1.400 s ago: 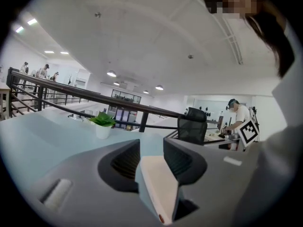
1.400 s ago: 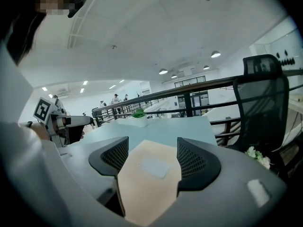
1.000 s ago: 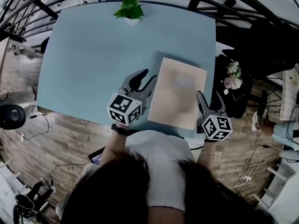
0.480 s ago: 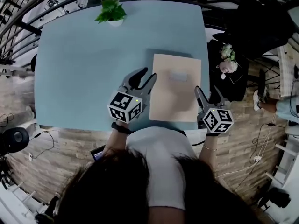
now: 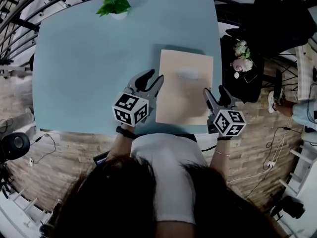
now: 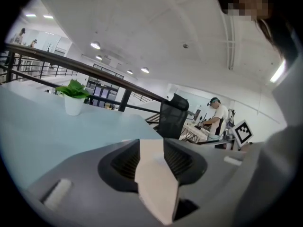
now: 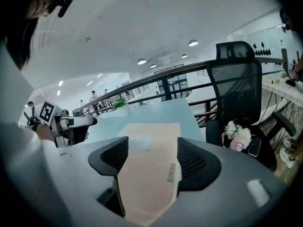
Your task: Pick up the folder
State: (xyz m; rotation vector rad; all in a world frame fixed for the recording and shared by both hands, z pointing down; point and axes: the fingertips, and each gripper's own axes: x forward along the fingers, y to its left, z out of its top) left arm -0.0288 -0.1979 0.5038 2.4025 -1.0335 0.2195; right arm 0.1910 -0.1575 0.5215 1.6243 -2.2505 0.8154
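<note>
The beige folder [image 5: 184,86] lies flat on the light-blue table [image 5: 84,63], near its front right part. My left gripper [image 5: 150,78] hovers at the folder's left edge by the near corner, jaws open, nothing pinched. My right gripper [image 5: 214,93] stands at the folder's near right corner, also open. Through the gap in the left gripper [image 6: 151,150] of the left gripper view shows the folder [image 6: 154,178]. In the right gripper view the folder [image 7: 149,174] fills the gap of the right gripper [image 7: 152,150].
A potted plant [image 5: 114,4] stands at the table's far edge. A black office chair [image 5: 247,38] with a small flower bunch [image 5: 241,58] on it is close to the table's right side. A dark railing [image 7: 156,77] runs behind the table.
Both grippers have sunk a little toward the table beside the folder's near corners. The folder has not moved.
</note>
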